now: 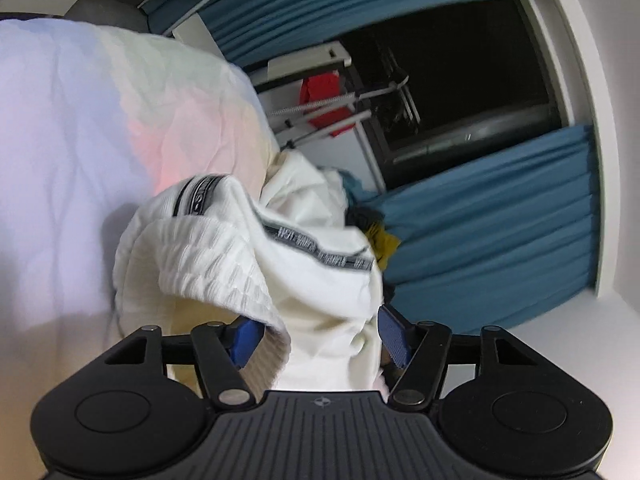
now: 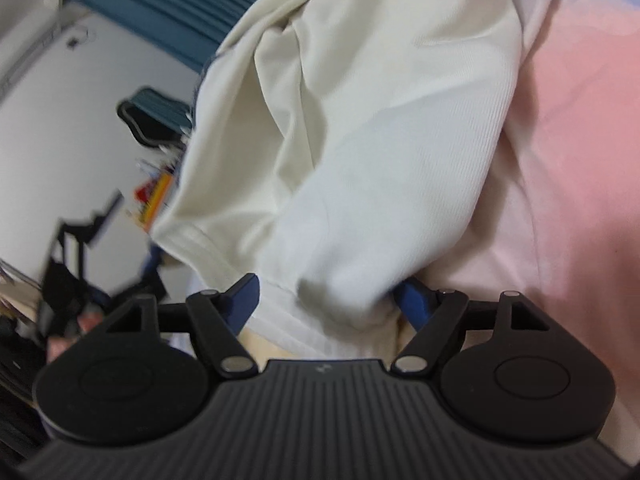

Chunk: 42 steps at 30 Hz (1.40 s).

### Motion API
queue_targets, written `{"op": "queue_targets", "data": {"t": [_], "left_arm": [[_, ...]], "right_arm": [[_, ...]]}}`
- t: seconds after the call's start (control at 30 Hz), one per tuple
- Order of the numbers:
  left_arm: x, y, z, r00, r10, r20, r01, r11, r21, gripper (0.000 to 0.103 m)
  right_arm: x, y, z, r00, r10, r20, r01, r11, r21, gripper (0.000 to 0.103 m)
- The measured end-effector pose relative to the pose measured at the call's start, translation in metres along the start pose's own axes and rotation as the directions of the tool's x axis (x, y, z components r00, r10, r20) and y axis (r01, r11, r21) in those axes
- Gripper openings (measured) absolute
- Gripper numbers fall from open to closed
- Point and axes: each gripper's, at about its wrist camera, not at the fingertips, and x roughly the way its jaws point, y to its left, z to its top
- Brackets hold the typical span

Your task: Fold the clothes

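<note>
Teal pleated curtains [image 1: 492, 216] and a dark window frame the far side of the room, with a metal drying rack [image 1: 340, 108] in front of them and a bed under a pastel pink-and-lilac sheet [image 1: 60, 140] carrying the work. Lifted off that bed is a white ribbed knit garment with a black lettered tape trim [image 1: 280, 264], bunched and hanging between the two tools rather than lying flat. The left hand-held gripper [image 1: 320, 336] has its blue pads partly closed, with a thick wad of the cloth filling the gap between them; the right hand-held gripper [image 2: 328, 300] stands likewise, jaws part-way in with the hem band pressed between. Both therefore seem to pinch the fabric, each at its own end. From either tool the garment runs straight ahead and away, its long axis stretched loosely between them, neither hand clearly nearer. Spreading it flat on the bed looks like the next need.
</note>
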Motion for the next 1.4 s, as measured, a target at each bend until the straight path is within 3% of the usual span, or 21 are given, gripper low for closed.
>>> {"op": "queue_targets", "data": {"t": [0.2,0.37,0.43,0.6,0.7,0.77,0.83,0.93,1.0,1.1,1.13,1.23,1.27,1.33,1.4], "left_arm": [[-0.019,0.016,0.012,0.994,0.054,0.098,-0.045,0.995,-0.093,0.064],[-0.025,0.018,0.008,0.972,0.194,0.134,-0.189,0.981,-0.048,0.061],[-0.032,0.014,0.005,0.965,0.221,0.141,-0.22,0.975,-0.02,0.061],[-0.033,0.003,-0.001,0.976,0.17,0.134,-0.173,0.985,0.006,0.061],[-0.033,0.004,-0.007,0.989,0.113,0.095,-0.113,0.994,-0.002,0.062],[-0.031,0.006,-0.011,0.995,0.082,0.065,-0.081,0.997,-0.013,0.063],[-0.015,0.01,-0.007,0.995,0.094,0.04,-0.093,0.995,-0.03,0.063],[-0.002,0.014,-0.006,0.99,0.139,0.028,-0.139,0.99,-0.023,0.061],[0.003,0.015,-0.002,0.986,0.163,0.03,-0.162,0.987,-0.015,0.056],[0.004,0.012,0.009,0.982,0.181,0.062,-0.181,0.983,-0.012,0.049],[0.005,0.011,0.012,0.98,0.187,0.073,-0.187,0.982,-0.011,0.042],[0.006,0.009,0.023,0.973,0.205,0.105,-0.205,0.979,-0.009,0.009],[0.006,0.008,0.027,0.971,0.211,0.115,-0.211,0.977,-0.009,0.008],[0.007,-0.001,0.038,0.968,0.215,0.126,-0.219,0.976,0.016,0.008],[0.005,-0.021,0.055,0.968,0.207,0.144,-0.218,0.973,0.07,0.007]], "right_arm": [[0.006,0.011,-0.006,0.998,-0.057,-0.001,0.057,0.994,-0.096,0.076],[0.019,0.021,-0.006,0.996,-0.087,-0.009,0.085,0.987,-0.136,0.076],[0.017,0.024,-0.004,0.997,-0.081,0.0,0.081,0.986,-0.143,0.068],[-0.007,0.036,0.009,0.996,0.073,0.043,-0.068,0.991,-0.118,0.05],[-0.021,0.047,0.011,0.979,0.183,0.088,-0.169,0.974,-0.149,0.05],[-0.021,0.052,0.014,0.974,0.207,0.094,-0.191,0.969,-0.156,0.05],[-0.008,0.051,0.014,0.989,0.134,0.066,-0.125,0.983,-0.133,0.05],[0.004,0.018,0.001,0.999,-0.005,-0.038,0.003,0.998,-0.058,0.051],[0.015,0.007,-0.002,0.993,-0.079,-0.083,0.076,0.996,-0.035,0.056],[0.019,-0.001,-0.003,0.997,-0.037,-0.061,0.036,0.999,-0.013,0.058],[0.019,0.0,-0.003,0.998,-0.024,-0.052,0.023,0.999,-0.023,0.057],[0.011,0.009,-0.005,1.0,0.006,-0.011,-0.007,0.997,-0.073,0.049],[0.007,0.011,-0.006,1.0,0.015,0.003,-0.015,0.997,-0.081,0.048],[-0.004,0.016,-0.013,0.999,0.033,0.018,-0.032,0.998,-0.047,0.034],[-0.013,0.032,-0.02,0.999,0.053,0.012,-0.052,0.997,-0.056,0.027]]}}
